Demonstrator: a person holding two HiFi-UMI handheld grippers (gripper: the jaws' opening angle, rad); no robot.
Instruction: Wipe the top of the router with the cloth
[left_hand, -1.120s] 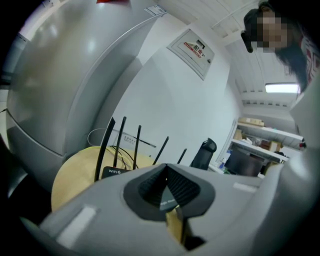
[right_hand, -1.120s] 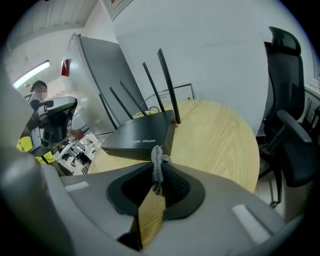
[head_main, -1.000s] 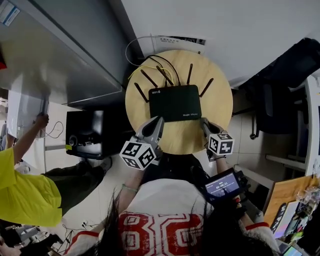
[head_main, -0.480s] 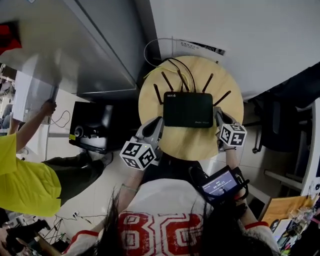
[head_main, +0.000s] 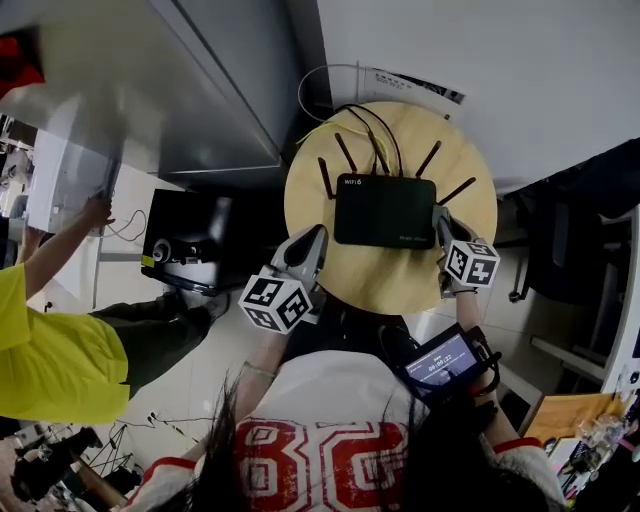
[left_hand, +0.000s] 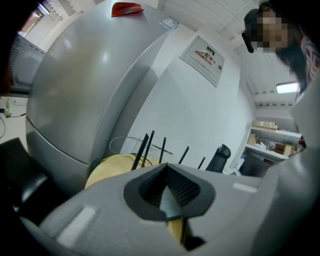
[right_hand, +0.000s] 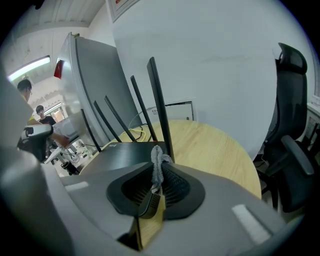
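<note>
Head view: a flat, matte black rectangular router (head_main: 385, 210) lies in the middle of a round pale-wood surface (head_main: 400, 285). Thin stick antennas (head_main: 343, 153) fan from its far edge, and dark and yellow cables (head_main: 372, 128) loop behind. The right hand-held gripper (head_main: 441, 222) sits at the router's right end, its tips touching or just beside the casing; I cannot tell which. The left hand-held gripper (head_main: 312, 240) is at the near-left rim of the surface, apart from the router, which lies ahead and to its right.

Left gripper view: the ribbed dark pads (left_hand: 186, 186) meet in a closed wedge with nothing between them. Beyond the tips are the pale curved edge of the surface and the antennas standing up. A smooth grey metal cabinet (left_hand: 85, 90) fills the left.

Right gripper view: the jaws are clenched on a twisted strip of grey, fuzzy cloth (right_hand: 158, 162), which pokes up above the pads. The router's smooth top lies directly ahead and slightly left of the tips, with one antenna rising just behind the cloth. A black office chair (right_hand: 292, 130) stands off to the right.
</note>
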